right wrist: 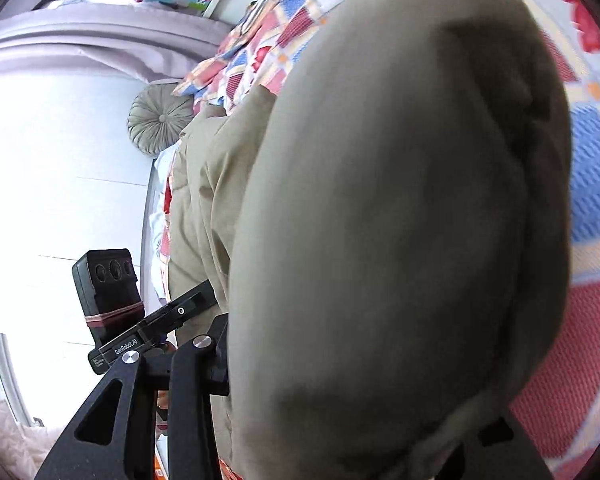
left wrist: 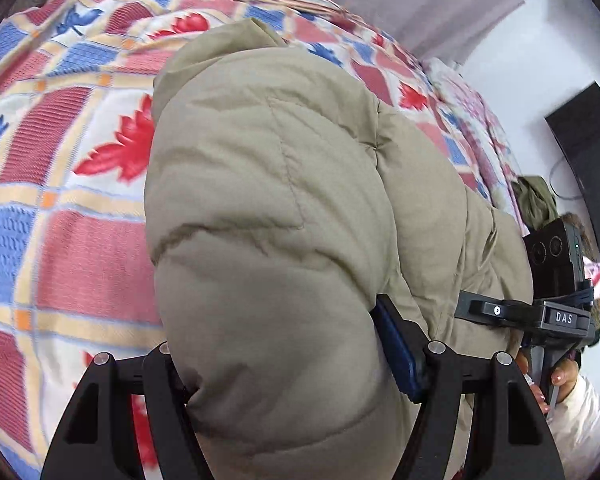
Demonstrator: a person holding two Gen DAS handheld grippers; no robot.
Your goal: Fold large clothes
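"DAS" was read on the right gripper (left wrist: 470, 312) body, beside the khaki jacket (left wrist: 284, 240). "GenRobot.AI" stood on the left gripper (right wrist: 196, 300) body, left of that jacket.

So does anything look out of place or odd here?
Nothing stands out. The left gripper and right gripper each clamp a bulging fold of the khaki puffer jacket over the patterned bedspread.

Soft daylight fills both views. In the right wrist view the wall (right wrist: 60, 160) at left is blown out to white glare, while the jacket (right wrist: 400, 220) close to the lens is blurred and shadowed. The left wrist view is sharper, though the bedspread (left wrist: 60, 160) smears slightly. Fisheye bending and dark corners frame both.
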